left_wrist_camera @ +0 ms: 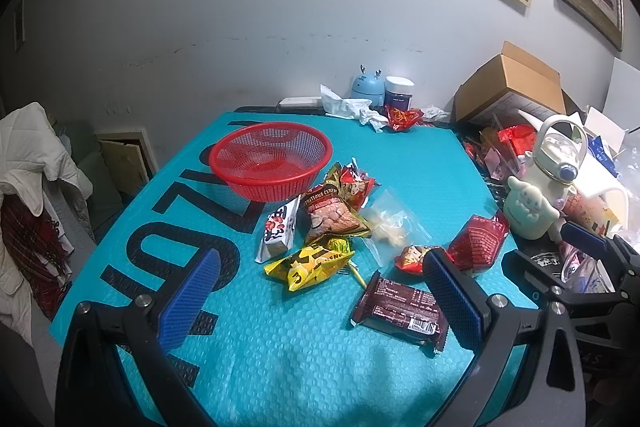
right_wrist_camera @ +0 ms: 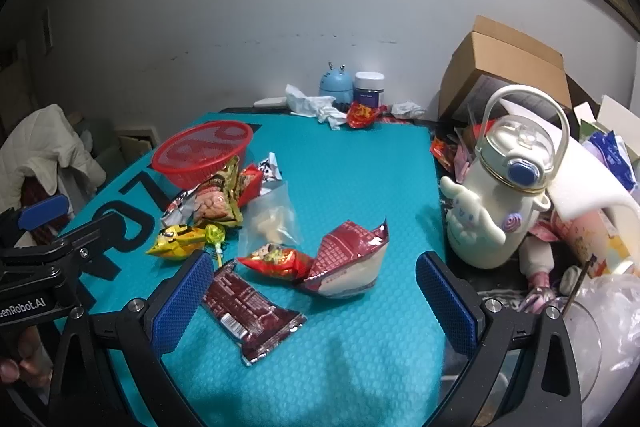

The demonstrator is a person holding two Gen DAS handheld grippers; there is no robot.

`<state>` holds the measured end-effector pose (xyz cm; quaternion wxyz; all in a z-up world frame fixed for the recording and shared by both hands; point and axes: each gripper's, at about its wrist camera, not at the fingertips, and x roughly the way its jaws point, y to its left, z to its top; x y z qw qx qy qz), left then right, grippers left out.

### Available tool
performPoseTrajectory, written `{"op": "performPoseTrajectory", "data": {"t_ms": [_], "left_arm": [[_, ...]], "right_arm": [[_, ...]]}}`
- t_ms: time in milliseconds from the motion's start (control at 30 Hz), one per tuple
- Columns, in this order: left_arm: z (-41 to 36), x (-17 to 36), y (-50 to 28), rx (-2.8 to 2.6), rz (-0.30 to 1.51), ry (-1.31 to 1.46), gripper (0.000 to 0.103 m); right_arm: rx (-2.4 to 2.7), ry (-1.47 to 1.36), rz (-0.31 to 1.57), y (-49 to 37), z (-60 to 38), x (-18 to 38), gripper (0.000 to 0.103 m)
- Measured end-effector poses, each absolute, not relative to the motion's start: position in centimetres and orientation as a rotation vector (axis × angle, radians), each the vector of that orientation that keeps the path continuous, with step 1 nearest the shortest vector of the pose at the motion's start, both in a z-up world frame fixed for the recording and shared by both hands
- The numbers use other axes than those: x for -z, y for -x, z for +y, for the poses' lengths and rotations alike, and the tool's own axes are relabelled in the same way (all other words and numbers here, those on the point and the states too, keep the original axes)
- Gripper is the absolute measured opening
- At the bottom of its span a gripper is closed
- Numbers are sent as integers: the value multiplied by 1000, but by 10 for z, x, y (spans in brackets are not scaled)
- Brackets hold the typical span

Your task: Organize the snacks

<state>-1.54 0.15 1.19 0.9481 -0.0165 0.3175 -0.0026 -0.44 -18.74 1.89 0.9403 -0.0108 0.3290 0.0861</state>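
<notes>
Overhead, both tongs point(left_wrist_camera: 322, 283) point(right_wrist_camera: 314, 291) agape, hovering above snack packets point(left_wrist_camera: 320, 227), basket point(left_wrist_camera: 271, 159) beyond

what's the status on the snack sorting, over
Left gripper open, empty. Right gripper open, empty. Snacks loose on the blue mat, red basket empty. Nothing blocking.

Turquoise bubble-textured mat point(left_wrist_camera: 400, 155) with large black letters. Red mesh basket point(left_wrist_camera: 271, 159). Dark maroon wrapper point(right_wrist_camera: 253, 319) with white print and barcode. Yellow packet point(left_wrist_camera: 310, 263) with black markings. Cream bottle point(right_wrist_camera: 508, 183) with blue button. Blue dimpled pads point(right_wrist_camera: 182, 307) on black frames.
</notes>
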Motion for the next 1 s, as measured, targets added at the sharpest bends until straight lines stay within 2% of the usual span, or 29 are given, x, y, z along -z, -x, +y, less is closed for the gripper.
{"op": "performPoseTrajectory", "data": {"t_ms": [1000], "left_arm": [[4, -16, 46, 7, 622, 36, 103]], "right_arm": [[-212, 32, 640, 31, -184, -23, 103]]}}
